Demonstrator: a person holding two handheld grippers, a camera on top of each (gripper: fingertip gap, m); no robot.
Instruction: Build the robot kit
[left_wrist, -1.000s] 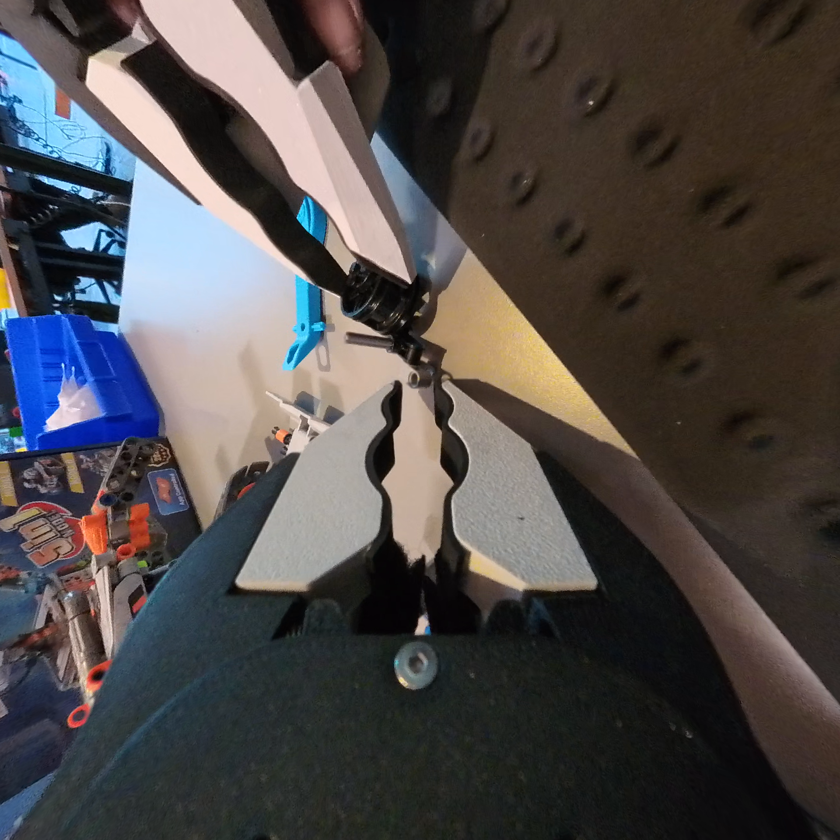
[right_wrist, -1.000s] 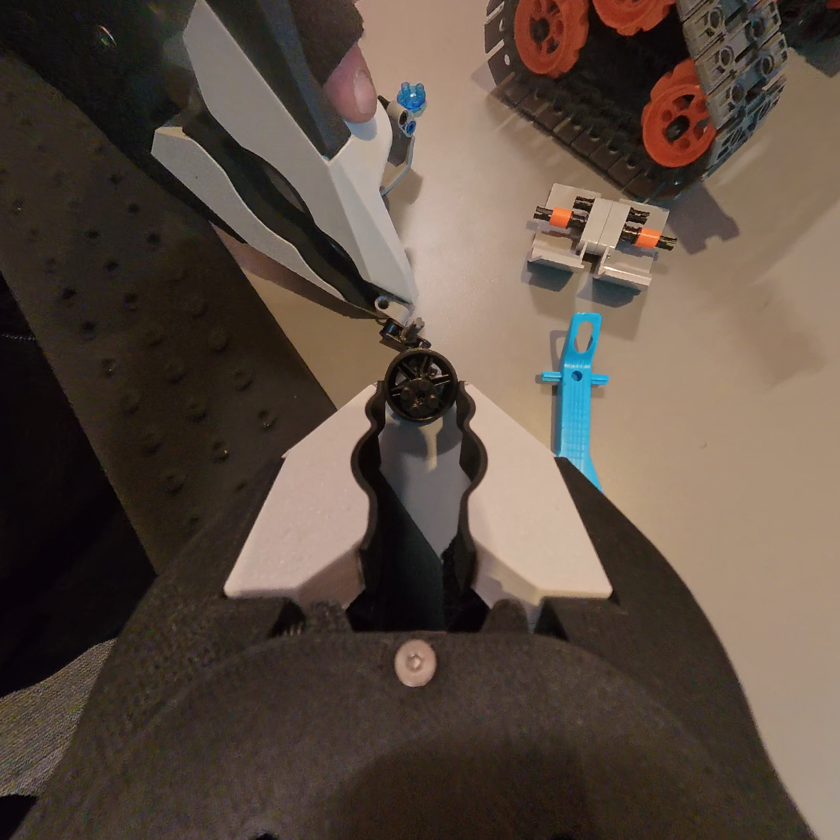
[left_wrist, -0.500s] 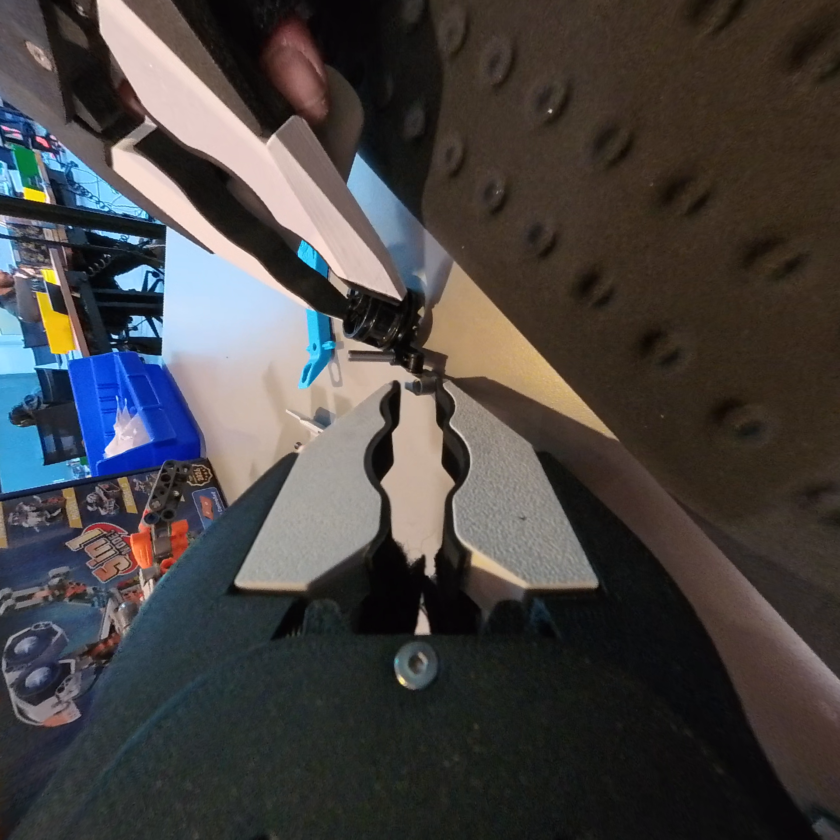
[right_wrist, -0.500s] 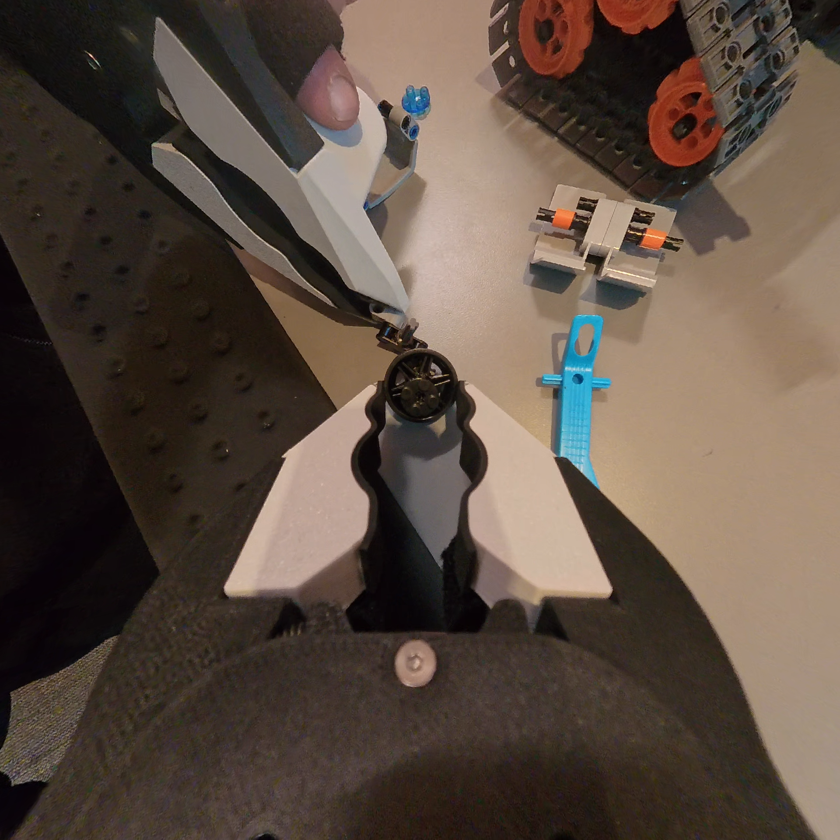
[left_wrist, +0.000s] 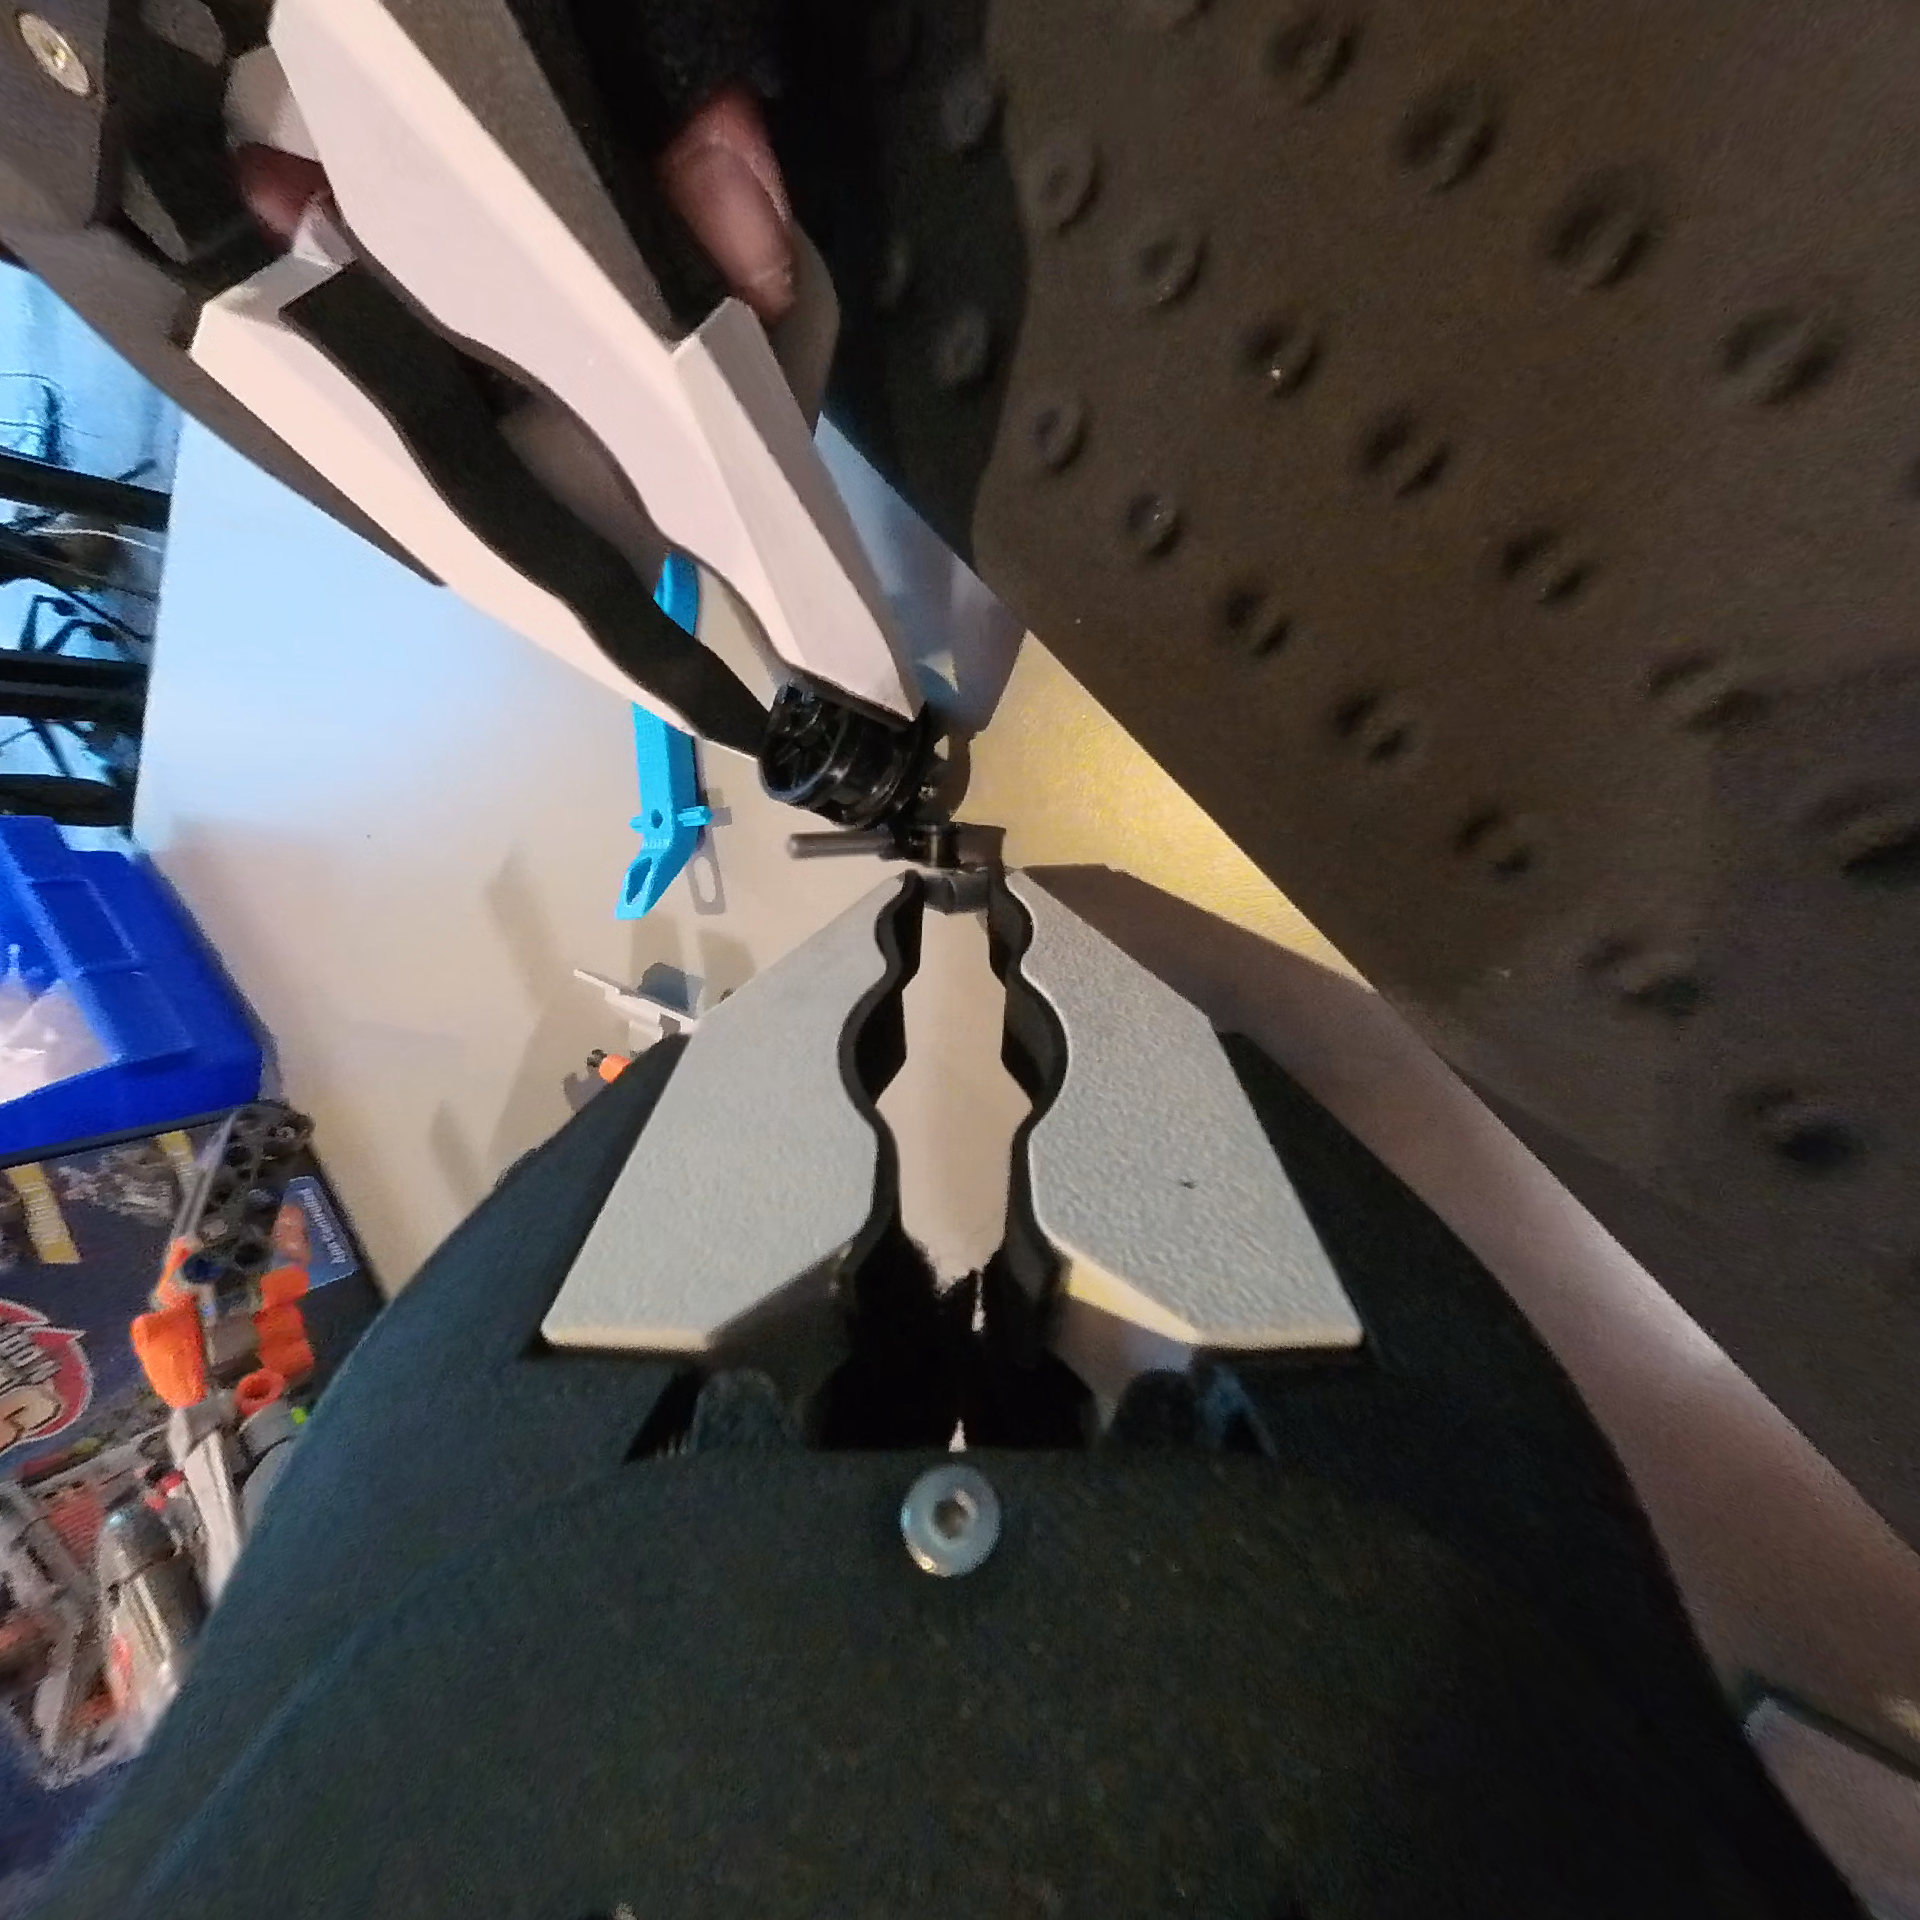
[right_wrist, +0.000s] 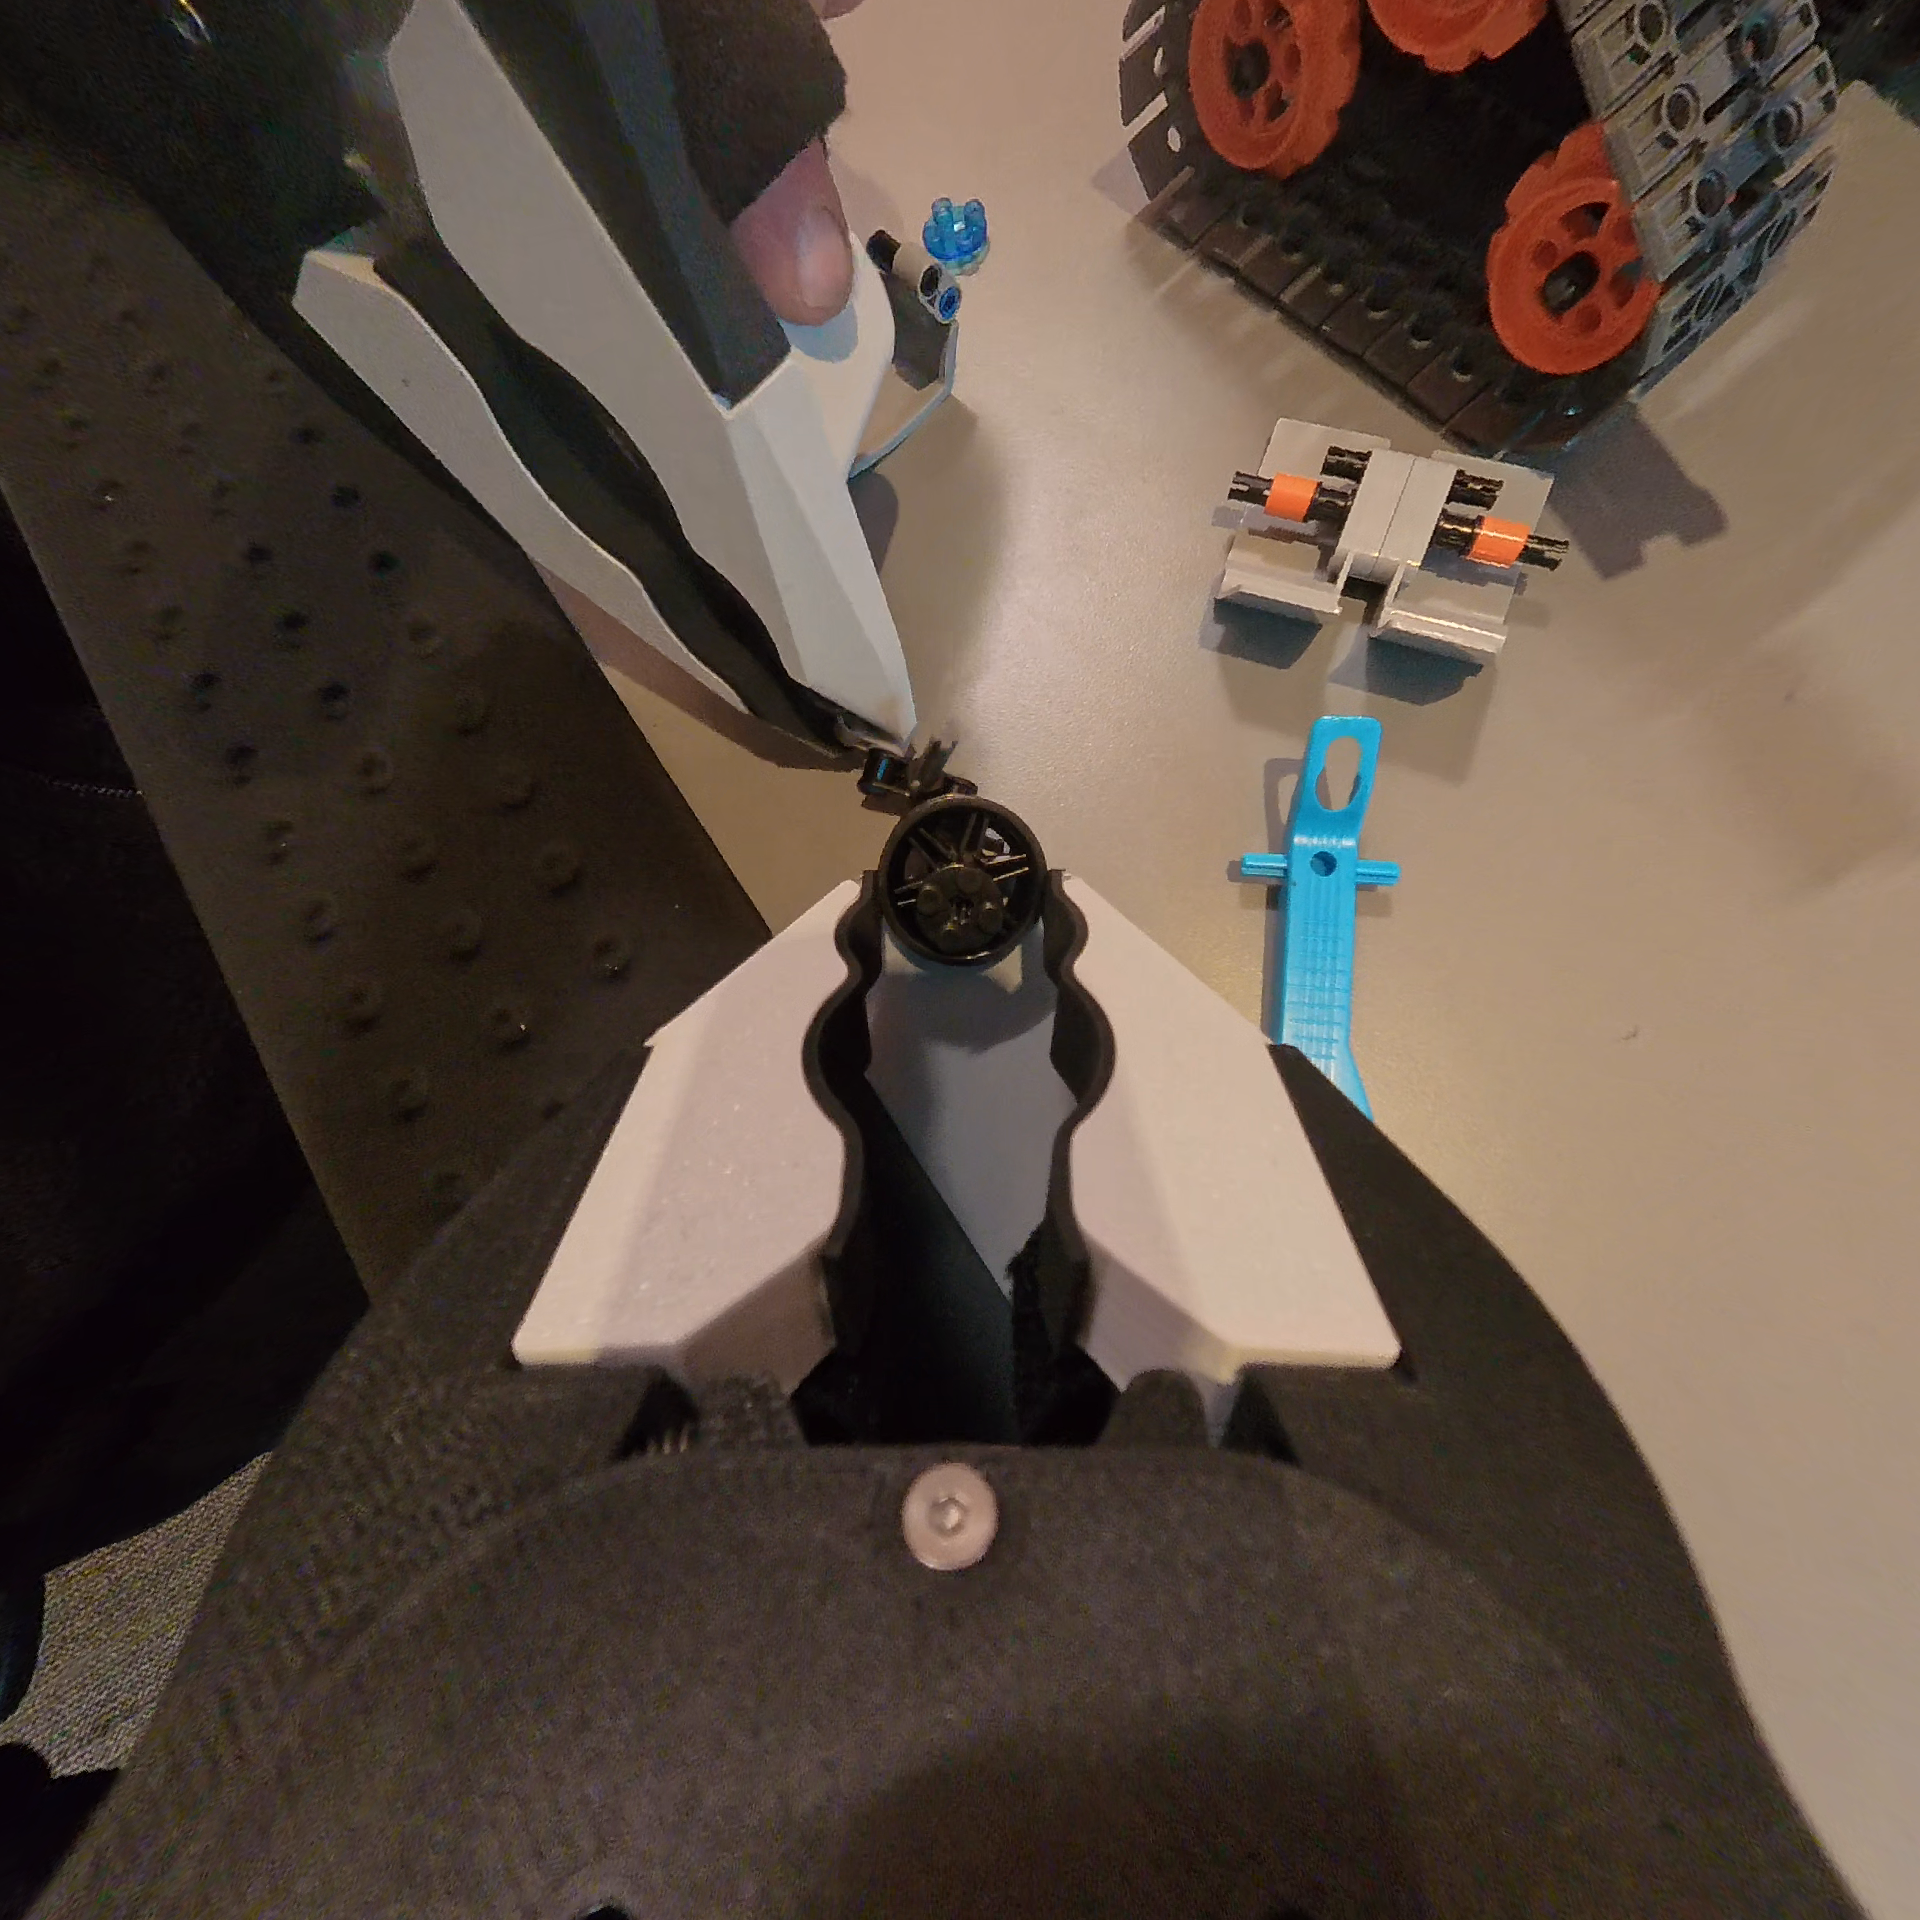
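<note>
My right gripper (right_wrist: 961, 896) is shut on a small black spoked wheel (right_wrist: 961, 883), held by its rim between the fingertips above the pale table (right_wrist: 1558, 1039). My left gripper (left_wrist: 958, 885) is shut on a small grey-and-black connector piece with a thin black axle (left_wrist: 894, 844). The two grippers meet tip to tip. In the right wrist view the left gripper (right_wrist: 883, 740) comes in from the upper left, and its connector piece (right_wrist: 914, 774) sits right at the wheel's top edge. In the left wrist view the right gripper (left_wrist: 868, 717) holds the wheel (left_wrist: 831, 758) just above the axle.
A blue separator tool (right_wrist: 1320, 914) lies right of the wheel. A grey assembly with orange bushes (right_wrist: 1382, 540) and a tracked vehicle with orange wheels (right_wrist: 1507, 187) lie farther back. A small blue stud (right_wrist: 956, 234), a blue bin (left_wrist: 94, 987) and a black dimpled panel (right_wrist: 312, 727) are nearby. The grippers are tip to tip, or close to it.
The left gripper has shifted slightly, bringing its connector piece closer against the wheel's edge. Both grips are unchanged and the right gripper has barely moved.
</note>
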